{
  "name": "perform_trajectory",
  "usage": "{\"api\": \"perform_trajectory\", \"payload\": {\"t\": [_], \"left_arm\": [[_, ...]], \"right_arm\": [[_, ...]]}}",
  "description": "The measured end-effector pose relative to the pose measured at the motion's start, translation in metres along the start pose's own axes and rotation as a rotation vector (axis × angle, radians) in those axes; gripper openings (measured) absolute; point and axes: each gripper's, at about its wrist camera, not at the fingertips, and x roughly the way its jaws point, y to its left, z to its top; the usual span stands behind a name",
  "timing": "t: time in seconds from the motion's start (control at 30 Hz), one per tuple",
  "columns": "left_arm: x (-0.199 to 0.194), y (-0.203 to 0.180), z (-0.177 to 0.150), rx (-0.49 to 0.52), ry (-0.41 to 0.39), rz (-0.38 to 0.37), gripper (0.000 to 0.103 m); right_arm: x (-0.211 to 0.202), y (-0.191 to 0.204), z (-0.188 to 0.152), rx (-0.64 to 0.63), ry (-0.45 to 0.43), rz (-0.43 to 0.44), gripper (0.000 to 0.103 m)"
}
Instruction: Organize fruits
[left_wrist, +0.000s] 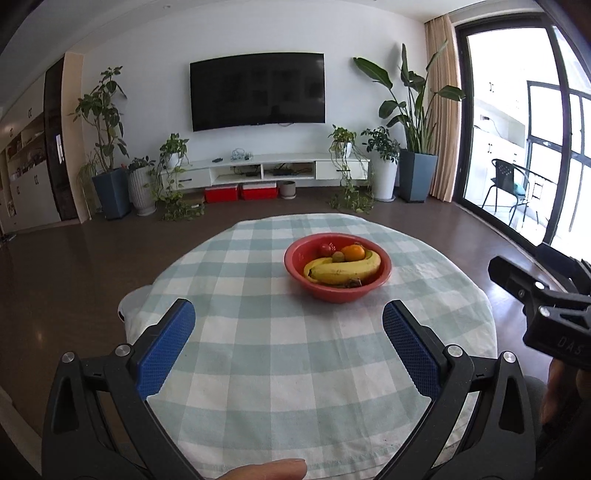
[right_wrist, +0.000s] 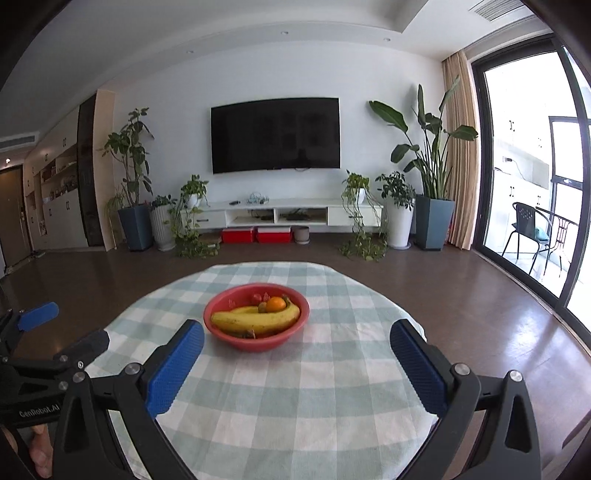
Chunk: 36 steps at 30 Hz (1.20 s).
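Observation:
A red bowl (left_wrist: 384, 275) stands on the round table with a green-and-white checked cloth (left_wrist: 280, 354). In it lie bananas (left_wrist: 347, 271), an orange (left_wrist: 352, 252), a small brownish-green fruit (left_wrist: 337, 256) and red fruit (left_wrist: 327, 248). My left gripper (left_wrist: 288, 321) is open and empty, short of the bowl. The right wrist view shows the same bowl (right_wrist: 221, 332), bananas (right_wrist: 255, 319) and orange (right_wrist: 276, 304). My right gripper (right_wrist: 297, 341) is open and empty, just short of the bowl. The left gripper's blue finger (right_wrist: 37, 316) shows at the left edge.
The table's cloth (right_wrist: 314, 398) drapes over the edges, with dark wood floor (left_wrist: 74, 280) around it. A TV (left_wrist: 257, 90), a white console (left_wrist: 266, 170) and potted plants (left_wrist: 413, 122) line the far wall. A glass door (right_wrist: 532, 166) is at the right.

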Motion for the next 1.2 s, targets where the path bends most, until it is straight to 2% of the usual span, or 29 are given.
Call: {"api": "perform_trajectory", "payload": {"t": [0.23,0.7,1.2], "left_arm": [[0.029,0.002,-0.012,0.000,0.071,0.023,0.103],[0.061,-0.001,-0.026,-0.001,0.151,0.017,0.103],[0.071,-0.006,-0.033,0.005,0.180,0.009,0.103]], "right_arm": [[0.020,-0.002,-0.022,0.018,0.106,-0.020,0.103],[0.027,-0.001,-0.029,0.002,0.159,-0.030,0.103],[0.029,-0.002,-0.032,-0.006,0.179,-0.032,0.103]]}}
